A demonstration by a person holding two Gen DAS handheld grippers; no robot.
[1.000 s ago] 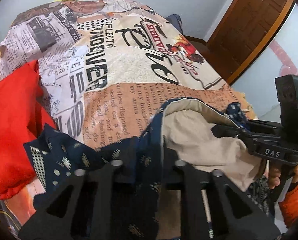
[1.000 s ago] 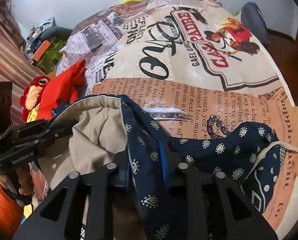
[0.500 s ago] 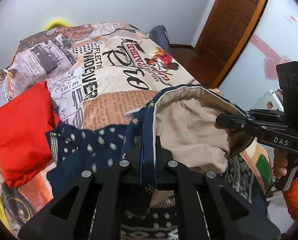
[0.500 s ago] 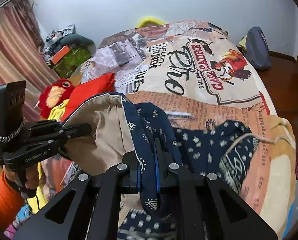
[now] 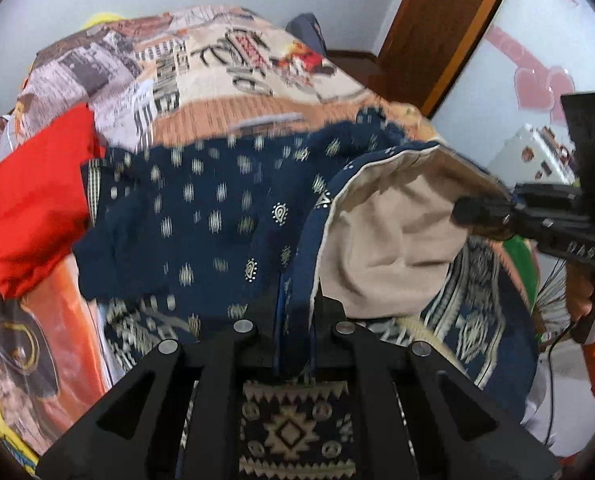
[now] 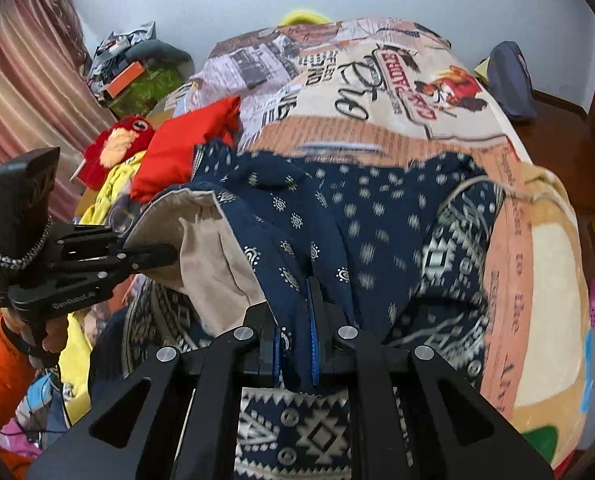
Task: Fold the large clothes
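A large navy patterned garment (image 5: 201, 220) with a beige lining (image 5: 389, 248) hangs over the bed between my two grippers. My left gripper (image 5: 295, 300) is shut on its navy edge; it also shows at the left of the right wrist view (image 6: 153, 256). My right gripper (image 6: 295, 312) is shut on the same edge further along; it also shows at the right of the left wrist view (image 5: 477, 212). The edge is held up and stretched, and the lining faces outward between them. The garment's lower part (image 6: 397, 216) drapes on the bed.
The bed has a newspaper-print cover (image 6: 361, 92). A red folded cloth (image 5: 41, 200) lies at the left, with a red plush toy (image 6: 117, 140) and yellow cloth (image 6: 109, 184) beside it. A wooden door (image 5: 437, 20) stands far right. A dark bag (image 6: 509, 76) lies near the bed's far corner.
Both grippers have lifted and pulled back with the garment's edge. More of the navy cloth now lies spread on the bed, and its patterned border shows below the fingers.
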